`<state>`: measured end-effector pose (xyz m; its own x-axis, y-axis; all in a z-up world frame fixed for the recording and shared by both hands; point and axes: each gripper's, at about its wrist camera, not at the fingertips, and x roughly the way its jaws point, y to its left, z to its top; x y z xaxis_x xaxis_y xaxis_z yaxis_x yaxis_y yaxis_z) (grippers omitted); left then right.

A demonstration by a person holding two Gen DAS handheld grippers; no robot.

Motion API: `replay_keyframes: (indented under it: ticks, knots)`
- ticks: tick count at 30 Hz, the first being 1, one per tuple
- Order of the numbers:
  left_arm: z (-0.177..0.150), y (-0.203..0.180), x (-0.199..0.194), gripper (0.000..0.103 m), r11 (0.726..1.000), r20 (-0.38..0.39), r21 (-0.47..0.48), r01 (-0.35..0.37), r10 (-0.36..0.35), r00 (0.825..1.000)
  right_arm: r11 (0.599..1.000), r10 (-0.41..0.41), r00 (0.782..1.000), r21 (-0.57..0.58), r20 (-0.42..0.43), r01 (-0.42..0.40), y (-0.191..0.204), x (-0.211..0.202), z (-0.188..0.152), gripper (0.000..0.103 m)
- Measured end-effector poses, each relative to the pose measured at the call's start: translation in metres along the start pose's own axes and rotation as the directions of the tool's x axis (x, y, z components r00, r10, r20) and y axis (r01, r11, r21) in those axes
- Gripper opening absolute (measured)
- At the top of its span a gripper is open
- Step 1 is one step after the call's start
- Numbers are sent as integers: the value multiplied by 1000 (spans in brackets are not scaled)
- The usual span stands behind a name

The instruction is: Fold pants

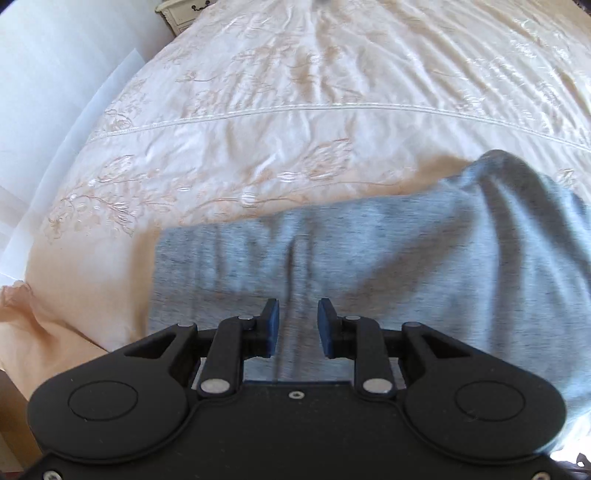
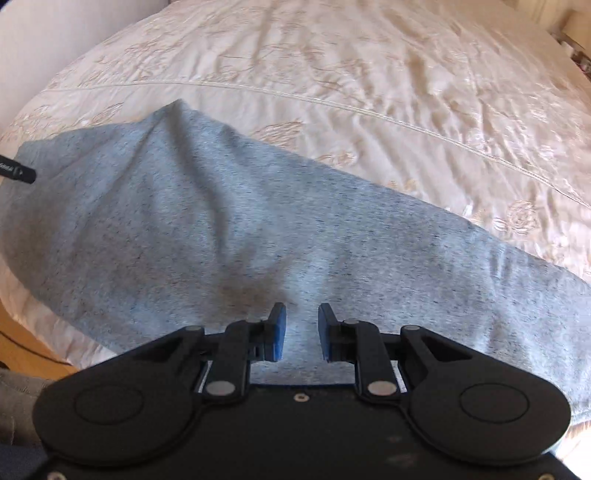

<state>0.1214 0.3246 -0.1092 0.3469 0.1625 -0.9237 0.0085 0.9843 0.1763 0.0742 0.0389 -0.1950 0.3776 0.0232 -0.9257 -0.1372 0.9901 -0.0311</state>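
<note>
Light grey heathered pants (image 1: 388,258) lie on a bed near its front edge, with a raised ridge of fabric at the right of the left wrist view. They also fill the middle of the right wrist view (image 2: 221,229). My left gripper (image 1: 298,326) is open just above the pants near their left end, with a vertical seam between its blue pads. My right gripper (image 2: 302,330) is open just above the pants, holding nothing. A black tip of the other gripper (image 2: 18,173) shows at the left edge.
The bed has a cream embroidered satin cover (image 1: 295,92) with a stitched band across it. A white wall (image 1: 48,92) and a small cream nightstand (image 1: 181,11) lie to the left. Wooden floor (image 2: 26,347) shows below the bed edge.
</note>
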Motion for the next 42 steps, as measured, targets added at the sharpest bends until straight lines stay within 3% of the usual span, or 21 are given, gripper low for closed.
replay_keyframes:
  ticks: [3, 6, 11, 15, 17, 20, 24, 28, 32, 39, 42]
  knots:
    - [-5, -38, -1, 34, 997, -31, 15, 72, -71, 997, 997, -68, 997, 32, -44, 69, -29, 5, -14, 21]
    - [-11, -75, 6, 34, 995, -61, 39, 90, -87, 994, 992, -112, 989, 41, -96, 116, -62, 7, -34, 21]
    - [-23, -117, 24, 36, 991, -73, 120, -60, 69, 995, 986, -103, 984, 118, -144, 121, -128, -5, -70, 21]
    - [-18, -136, 25, 32, 981, -93, 121, -150, 162, 982, 963, -21, 997, 266, -69, 39, -190, -36, -95, 21]
    - [-14, -140, 21, 32, 981, -108, 78, -176, 184, 977, 931, -3, 1000, 365, -12, 8, -222, -51, -106, 22]
    - [-12, -148, 8, 32, 987, -115, -19, -160, 157, 981, 844, -11, 998, 536, 63, -24, -281, -72, -130, 23]
    - [-24, -180, -17, 33, 989, -100, -100, -110, 100, 990, 768, -54, 992, 640, 114, -32, -345, -90, -153, 26]
    - [-39, -229, -34, 34, 995, -104, -101, -20, 10, 995, 773, -73, 994, 634, 82, 4, -405, -76, -166, 29]
    - [-53, -274, -49, 34, 998, -112, -50, 33, -39, 993, 802, 28, 998, 594, 62, -59, -439, -53, -159, 30]
    - [-65, -318, -67, 35, 997, -130, 37, 68, -63, 990, 843, 158, 985, 510, 72, -172, -455, -24, -139, 32]
    - [-65, -322, -69, 35, 997, -134, 47, 60, -54, 989, 840, 216, 972, 491, 90, -232, -459, -12, -126, 33]
